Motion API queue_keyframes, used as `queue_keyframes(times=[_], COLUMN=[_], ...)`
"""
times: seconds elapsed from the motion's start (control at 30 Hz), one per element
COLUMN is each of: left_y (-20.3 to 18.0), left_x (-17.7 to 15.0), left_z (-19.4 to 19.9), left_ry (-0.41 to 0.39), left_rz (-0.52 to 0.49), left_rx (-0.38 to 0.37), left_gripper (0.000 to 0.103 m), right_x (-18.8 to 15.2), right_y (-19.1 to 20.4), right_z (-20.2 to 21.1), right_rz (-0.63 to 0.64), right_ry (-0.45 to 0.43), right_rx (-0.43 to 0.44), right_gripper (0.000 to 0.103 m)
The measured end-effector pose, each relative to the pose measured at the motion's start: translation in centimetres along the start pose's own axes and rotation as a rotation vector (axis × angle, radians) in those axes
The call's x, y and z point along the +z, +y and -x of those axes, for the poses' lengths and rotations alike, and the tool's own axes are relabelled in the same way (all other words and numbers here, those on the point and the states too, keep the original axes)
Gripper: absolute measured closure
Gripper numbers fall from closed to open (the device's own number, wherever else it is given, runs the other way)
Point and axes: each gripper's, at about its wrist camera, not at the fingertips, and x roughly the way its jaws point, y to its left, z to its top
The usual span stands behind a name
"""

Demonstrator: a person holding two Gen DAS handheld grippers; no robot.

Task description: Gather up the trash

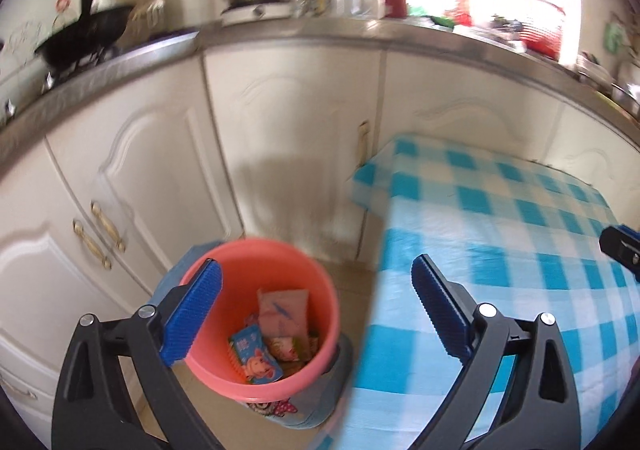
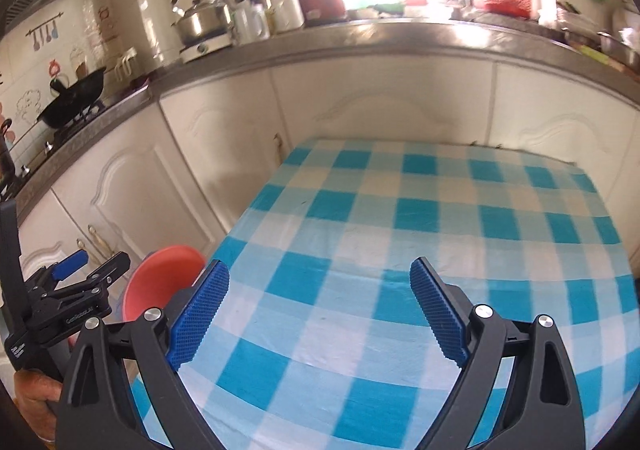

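Both my grippers, left [image 1: 316,290] and right [image 2: 320,288], jaws wide, empty; wrappers [image 1: 266,338] in the pink bin [image 1: 320,282] beside the checked table [image 2: 400,210] (print unreadable).

Wrappers [image 1: 264,334] in bucket [image 1: 280,250] beside table [image 1: 500,210]

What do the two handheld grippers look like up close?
Both the left gripper and the right gripper have black angular plastic arms with triangular cut-outs and silver round bolt heads. Their fingers carry bright blue ribbed pads. In the right wrist view, the left gripper's black body bears small white lettering.
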Motion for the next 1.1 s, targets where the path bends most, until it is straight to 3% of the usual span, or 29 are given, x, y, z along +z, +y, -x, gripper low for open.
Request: queue_keyframes(times=[0.3,0.57,1.1], left_y=[-6.2,-10.0,-13.9], left_x=[1.1,1.8,3.9], left_z=[6.3,10.4,18.3], left_ry=[-0.121,-0.21,-0.36], left_rz=[-0.095,-0.132,-0.112], left_rx=[-0.074,-0.081,-0.159], left_gripper=[0.004,0.004,0.004], right_x=[0.5,0.4,0.0], right_y=[-4.6,-6.9,-6.0], right_z=[8.2,15.0,25.5], right_rz=[-0.088,-0.125,-0.05], right_ry=[-0.168,-0.319,-0.554], right_rx=[-0.082,-0.166,-0.34], right_gripper=[0.011,0.011,0.01])
